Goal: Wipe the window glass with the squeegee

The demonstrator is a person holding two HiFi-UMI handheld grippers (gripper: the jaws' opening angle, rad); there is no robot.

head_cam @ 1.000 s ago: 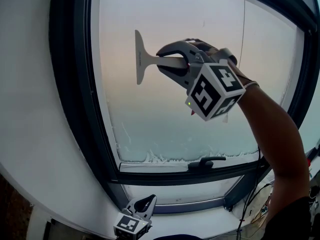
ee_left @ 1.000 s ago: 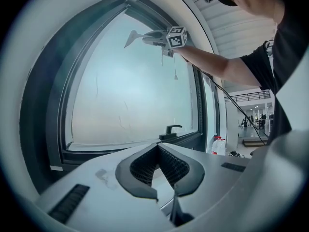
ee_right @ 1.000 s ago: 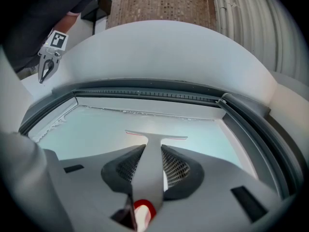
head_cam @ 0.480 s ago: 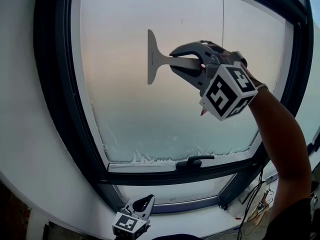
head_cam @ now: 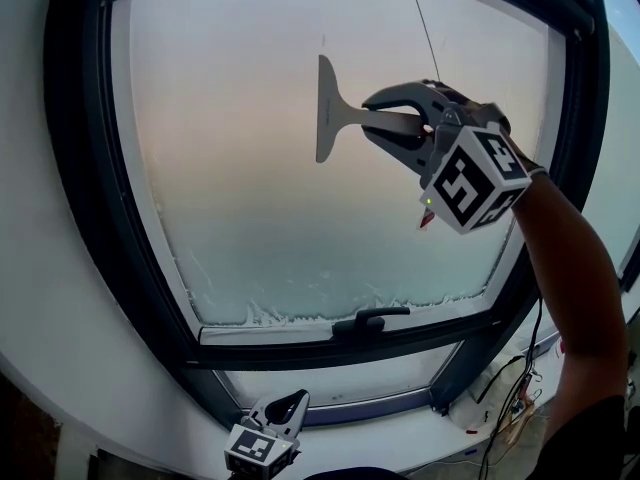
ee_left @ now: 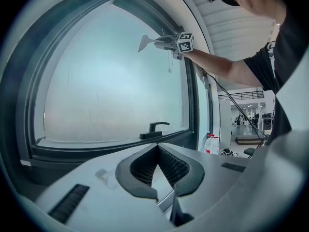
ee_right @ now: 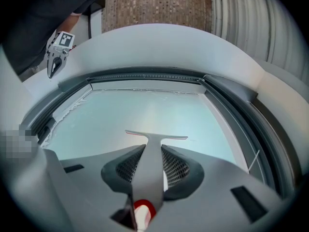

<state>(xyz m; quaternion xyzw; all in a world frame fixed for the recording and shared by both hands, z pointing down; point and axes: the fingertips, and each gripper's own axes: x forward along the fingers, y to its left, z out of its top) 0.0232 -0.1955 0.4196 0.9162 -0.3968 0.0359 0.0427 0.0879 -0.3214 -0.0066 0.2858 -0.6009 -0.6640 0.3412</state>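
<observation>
A grey squeegee [head_cam: 327, 108] is held sideways against the frosted window glass [head_cam: 240, 178], with its blade upright on the upper middle of the pane. My right gripper [head_cam: 378, 120] is shut on its handle from the right. In the right gripper view the squeegee [ee_right: 152, 151] runs out between the jaws and its blade meets the glass [ee_right: 145, 115]. My left gripper [head_cam: 292, 405] hangs low by the sill below the window, its jaws closed with nothing in them. From the left gripper view, the squeegee [ee_left: 146, 42] and right gripper [ee_left: 165, 43] appear high up.
A dark frame [head_cam: 85, 188] surrounds the pane. A black window handle [head_cam: 370, 320] sits on the bottom rail. White residue [head_cam: 290, 314] lines the glass's lower edge. A thin cord [head_cam: 421, 23] hangs in front of the pane. Cables [head_cam: 510, 408] lie on the sill at right.
My right gripper has carried the squeegee rightward across the glass, away from the left frame. The left gripper has stayed in place.
</observation>
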